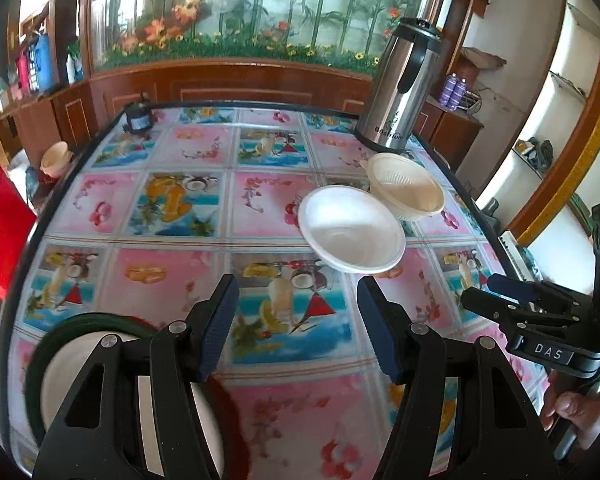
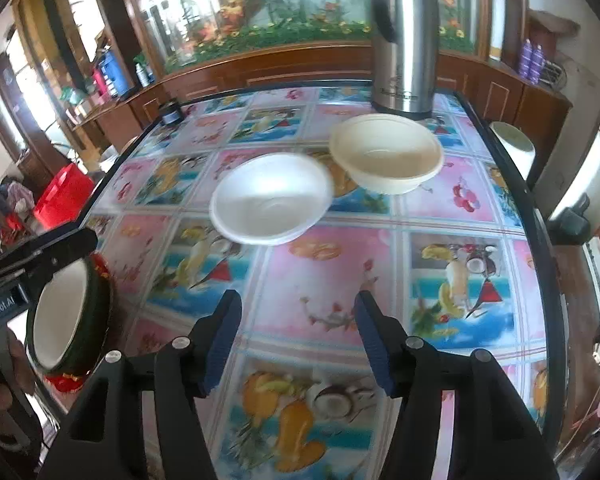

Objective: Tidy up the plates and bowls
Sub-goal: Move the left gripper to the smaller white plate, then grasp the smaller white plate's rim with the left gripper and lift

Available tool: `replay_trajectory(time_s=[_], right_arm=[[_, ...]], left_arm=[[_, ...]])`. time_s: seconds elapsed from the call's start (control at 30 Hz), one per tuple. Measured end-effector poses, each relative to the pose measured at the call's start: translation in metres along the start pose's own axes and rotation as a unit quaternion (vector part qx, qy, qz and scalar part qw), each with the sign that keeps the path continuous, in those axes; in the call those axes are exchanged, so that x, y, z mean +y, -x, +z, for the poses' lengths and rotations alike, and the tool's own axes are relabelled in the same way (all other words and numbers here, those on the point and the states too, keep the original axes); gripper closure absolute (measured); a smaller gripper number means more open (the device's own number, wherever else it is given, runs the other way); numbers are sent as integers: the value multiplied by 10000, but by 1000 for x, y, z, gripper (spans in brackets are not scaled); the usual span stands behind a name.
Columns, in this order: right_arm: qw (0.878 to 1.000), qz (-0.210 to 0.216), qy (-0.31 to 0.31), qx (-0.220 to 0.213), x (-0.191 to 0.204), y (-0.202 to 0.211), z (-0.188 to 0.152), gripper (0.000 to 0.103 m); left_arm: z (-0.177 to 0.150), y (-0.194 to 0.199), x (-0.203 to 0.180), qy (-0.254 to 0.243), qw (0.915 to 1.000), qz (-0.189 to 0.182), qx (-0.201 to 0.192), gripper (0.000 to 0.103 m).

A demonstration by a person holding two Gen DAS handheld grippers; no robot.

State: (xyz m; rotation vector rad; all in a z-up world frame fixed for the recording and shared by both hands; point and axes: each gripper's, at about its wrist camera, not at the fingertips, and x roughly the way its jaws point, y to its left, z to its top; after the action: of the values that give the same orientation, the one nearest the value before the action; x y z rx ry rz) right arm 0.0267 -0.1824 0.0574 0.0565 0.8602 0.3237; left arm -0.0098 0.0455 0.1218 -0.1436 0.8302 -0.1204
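A white bowl (image 1: 352, 228) (image 2: 272, 199) sits mid-table, touching a cream ribbed bowl (image 1: 406, 186) (image 2: 386, 154) behind it to the right. A green-rimmed plate with a white centre (image 1: 88, 368) (image 2: 70, 316) lies at the near left, over a red plate (image 1: 228, 412). My left gripper (image 1: 296, 328) is open and empty above the table, with the green-rimmed plate under its left finger. My right gripper (image 2: 296, 336) is open and empty, well short of the white bowl; it also shows at the right of the left wrist view (image 1: 512, 292).
A steel thermos jug (image 1: 400, 84) (image 2: 404, 36) stands at the back right of the table (image 1: 172, 280), behind the cream bowl. A small dark jar (image 1: 137, 116) sits at the back left corner. A red chair (image 1: 0, 228) stands left of the table.
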Motion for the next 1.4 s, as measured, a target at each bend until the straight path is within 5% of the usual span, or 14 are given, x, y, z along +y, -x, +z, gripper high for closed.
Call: replay_trajectory(time_s=[0.63,1.13,1.4], right_arm=[[9989,334,-320,125,-30,-52,47,42],[9983,291,44,502,-18,-96,66,43],[9974,301,155,644,-17,-114,72,70]], left_arm=[[23,-96,-23,770,9939,389,683,41],[32,-123,-21,835,9911,781,676,41],[32,-147,-16,928,9891,826,788,41]])
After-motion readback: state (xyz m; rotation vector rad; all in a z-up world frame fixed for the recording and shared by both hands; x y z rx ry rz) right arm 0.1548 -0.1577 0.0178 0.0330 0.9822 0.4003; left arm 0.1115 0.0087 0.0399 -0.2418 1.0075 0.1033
